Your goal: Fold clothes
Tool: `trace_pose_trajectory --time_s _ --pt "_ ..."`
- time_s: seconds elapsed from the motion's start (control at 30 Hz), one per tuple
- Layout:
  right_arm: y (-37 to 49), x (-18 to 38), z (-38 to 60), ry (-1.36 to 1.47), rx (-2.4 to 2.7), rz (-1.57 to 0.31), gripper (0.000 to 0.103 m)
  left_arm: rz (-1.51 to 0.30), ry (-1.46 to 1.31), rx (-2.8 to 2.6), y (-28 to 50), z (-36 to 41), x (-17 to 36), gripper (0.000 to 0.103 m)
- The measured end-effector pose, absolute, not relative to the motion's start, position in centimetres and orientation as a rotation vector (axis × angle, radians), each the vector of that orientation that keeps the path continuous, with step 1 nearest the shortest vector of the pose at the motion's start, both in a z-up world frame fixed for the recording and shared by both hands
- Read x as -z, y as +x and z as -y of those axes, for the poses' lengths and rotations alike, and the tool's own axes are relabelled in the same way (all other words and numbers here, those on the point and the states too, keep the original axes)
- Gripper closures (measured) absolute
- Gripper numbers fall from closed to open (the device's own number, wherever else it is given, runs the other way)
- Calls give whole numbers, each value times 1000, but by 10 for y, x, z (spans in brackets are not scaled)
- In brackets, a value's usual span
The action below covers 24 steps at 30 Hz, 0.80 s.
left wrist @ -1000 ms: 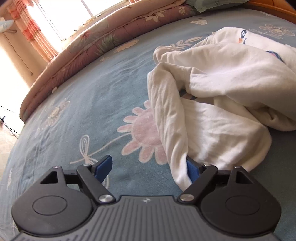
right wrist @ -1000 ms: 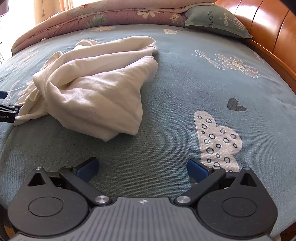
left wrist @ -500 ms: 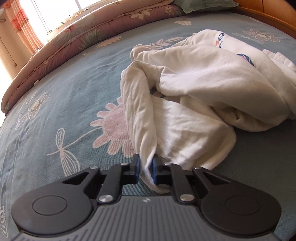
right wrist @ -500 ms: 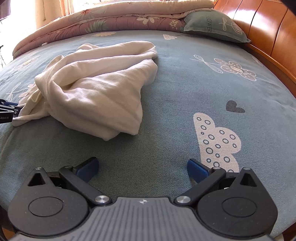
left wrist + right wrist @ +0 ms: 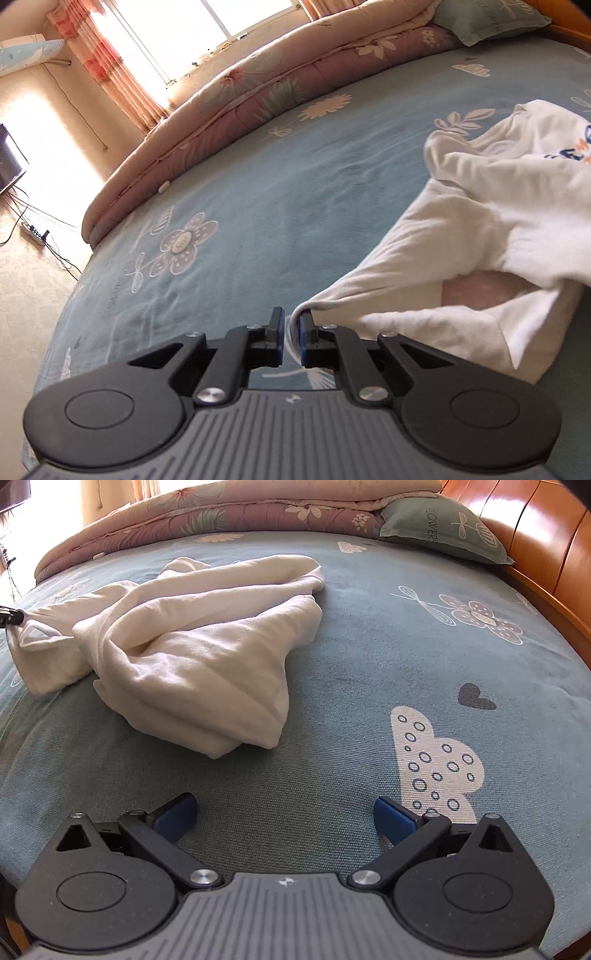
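Observation:
A crumpled white garment (image 5: 192, 653) lies on the blue patterned bedsheet (image 5: 369, 657). In the left wrist view the same white garment (image 5: 480, 229) stretches from the right toward my left gripper (image 5: 291, 326), which is shut on its edge and holds that edge lifted off the sheet. A small printed motif shows on the cloth at the far right. The left gripper's tip (image 5: 9, 614) appears at the left edge of the right wrist view, with the cloth pulled taut to it. My right gripper (image 5: 282, 816) hovers open over bare sheet, nearer than the garment, with nothing between its fingers.
A folded pink floral quilt (image 5: 277, 85) runs along the far side of the bed. A green pillow (image 5: 443, 528) rests against the wooden headboard (image 5: 535, 542). Beyond the bed's left edge are floor, cables and a power strip (image 5: 35, 232), and curtains (image 5: 114, 70).
My left gripper closed on the garment's edge, then rose and pulled it out to the left, stretching the cloth. The right gripper stayed still and open.

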State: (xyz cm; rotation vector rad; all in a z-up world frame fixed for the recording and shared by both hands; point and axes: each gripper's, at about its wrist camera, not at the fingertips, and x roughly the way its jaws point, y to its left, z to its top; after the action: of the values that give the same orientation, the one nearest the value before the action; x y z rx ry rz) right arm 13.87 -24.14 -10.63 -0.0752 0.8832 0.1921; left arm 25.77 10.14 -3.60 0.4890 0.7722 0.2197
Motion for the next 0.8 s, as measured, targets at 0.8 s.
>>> trace_pose_trajectory --time_s 0.8 --pt "146 107 238 -74 -180 -884 0 -748 535 322 259 -15 35 92"
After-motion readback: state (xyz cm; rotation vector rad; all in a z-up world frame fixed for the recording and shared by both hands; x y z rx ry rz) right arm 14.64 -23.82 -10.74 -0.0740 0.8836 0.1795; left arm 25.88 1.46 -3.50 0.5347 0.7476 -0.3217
